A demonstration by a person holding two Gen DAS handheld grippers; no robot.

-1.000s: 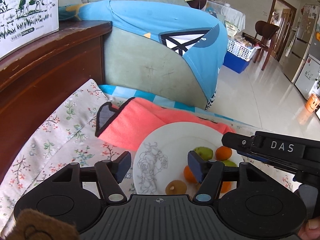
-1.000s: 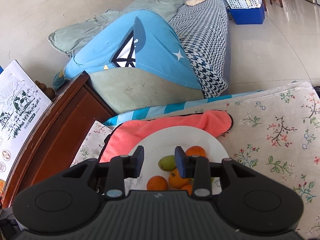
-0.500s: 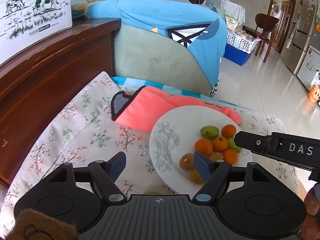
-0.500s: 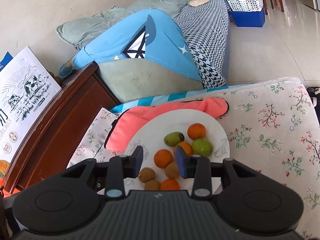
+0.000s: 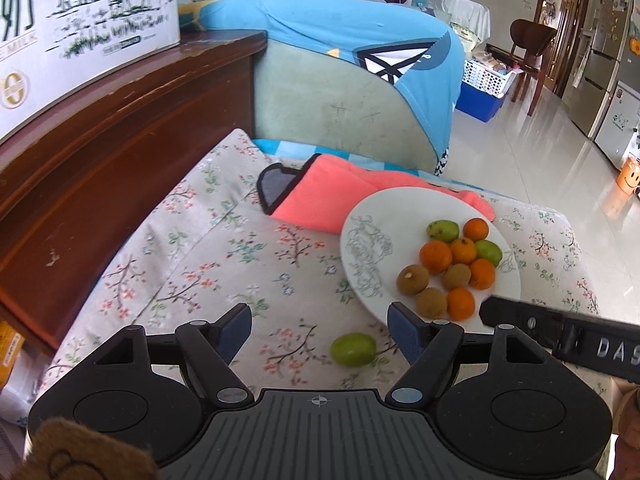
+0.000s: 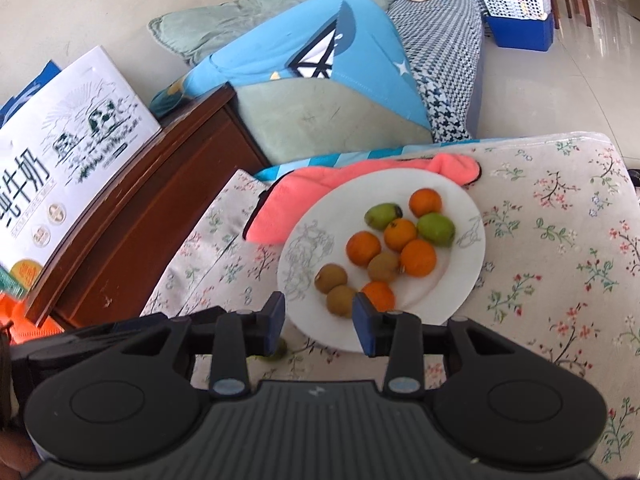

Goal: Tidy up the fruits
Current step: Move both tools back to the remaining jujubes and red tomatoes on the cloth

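Left wrist view: our left gripper (image 5: 320,330) has just been widening its jaws, which stand apart and empty over the floral cloth (image 5: 208,248). A loose green fruit (image 5: 353,349) lies on that cloth just off the white plate (image 5: 368,240), on the plate's near side. Oranges, kiwis and green fruits sit together on the plate. Our right gripper (image 6: 319,322) hangs over the plate's near rim, jaws narrowly apart, gripping nothing.

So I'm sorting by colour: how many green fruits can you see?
3. Two sit on the white plate: one green fruit at its far side, another near its right rim. The third lies off the plate on the floral cloth. None seems hidden.
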